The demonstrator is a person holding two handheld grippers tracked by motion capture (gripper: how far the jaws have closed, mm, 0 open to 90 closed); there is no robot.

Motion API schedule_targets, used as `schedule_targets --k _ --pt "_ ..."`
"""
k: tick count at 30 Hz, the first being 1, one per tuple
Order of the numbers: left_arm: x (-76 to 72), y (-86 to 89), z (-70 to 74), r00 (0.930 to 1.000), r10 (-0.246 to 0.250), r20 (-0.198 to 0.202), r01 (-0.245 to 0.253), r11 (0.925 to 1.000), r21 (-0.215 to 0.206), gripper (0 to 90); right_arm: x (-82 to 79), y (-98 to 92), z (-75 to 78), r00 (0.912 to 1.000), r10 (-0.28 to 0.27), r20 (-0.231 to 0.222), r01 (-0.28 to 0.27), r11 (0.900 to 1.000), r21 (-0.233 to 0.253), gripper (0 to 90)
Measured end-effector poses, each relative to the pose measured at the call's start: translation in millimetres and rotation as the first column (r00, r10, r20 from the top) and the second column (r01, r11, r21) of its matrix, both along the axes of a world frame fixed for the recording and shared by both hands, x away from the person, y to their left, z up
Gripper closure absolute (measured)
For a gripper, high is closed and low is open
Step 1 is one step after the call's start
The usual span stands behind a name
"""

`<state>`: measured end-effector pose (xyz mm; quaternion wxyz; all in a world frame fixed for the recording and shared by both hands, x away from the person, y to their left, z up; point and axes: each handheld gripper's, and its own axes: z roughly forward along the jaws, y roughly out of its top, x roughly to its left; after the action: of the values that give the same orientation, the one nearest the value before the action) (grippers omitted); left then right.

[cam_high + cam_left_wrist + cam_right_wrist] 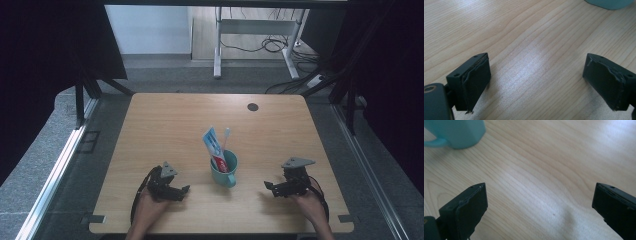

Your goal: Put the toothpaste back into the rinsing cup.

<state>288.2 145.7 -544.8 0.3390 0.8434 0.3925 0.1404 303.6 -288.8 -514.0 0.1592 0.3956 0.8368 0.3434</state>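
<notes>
Near the front edge of the wooden counter [165, 115], a teal mug [224, 171] stands between the two tools, holding a toothpaste tube [212, 142] and a toothbrush [226, 136] upright. Left tool [186, 190] and right tool [267, 185] each rest low on the counter with jaws spread wide and nothing between them, each apart from the mug with bare wood between. Behind the mug the counter lies open to its far edge, save a small dark disc [252, 106] there.

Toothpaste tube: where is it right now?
High view: the toothpaste tube stands in the teal mug near table centre, beside the toothbrush, between both tools.
</notes>
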Motion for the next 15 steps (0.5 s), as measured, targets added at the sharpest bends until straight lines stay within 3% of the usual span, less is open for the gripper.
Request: schedule_targets --k 11,15 --pt "0.0 0.0 0.0 1.0 0.0 0.0 0.0 1.0 0.0 7.7 -5.8 -9.4 -26.3 0.9993 -0.032 -0.016 0.032 0.999 -0.022 0.0" --pt "0.0 0.0 0.0 1.0 0.0 0.0 0.0 1.0 0.0 7.7 -8.0 -12.4 -29.1 0.9993 -0.038 0.003 0.038 0.999 0.002 0.0"
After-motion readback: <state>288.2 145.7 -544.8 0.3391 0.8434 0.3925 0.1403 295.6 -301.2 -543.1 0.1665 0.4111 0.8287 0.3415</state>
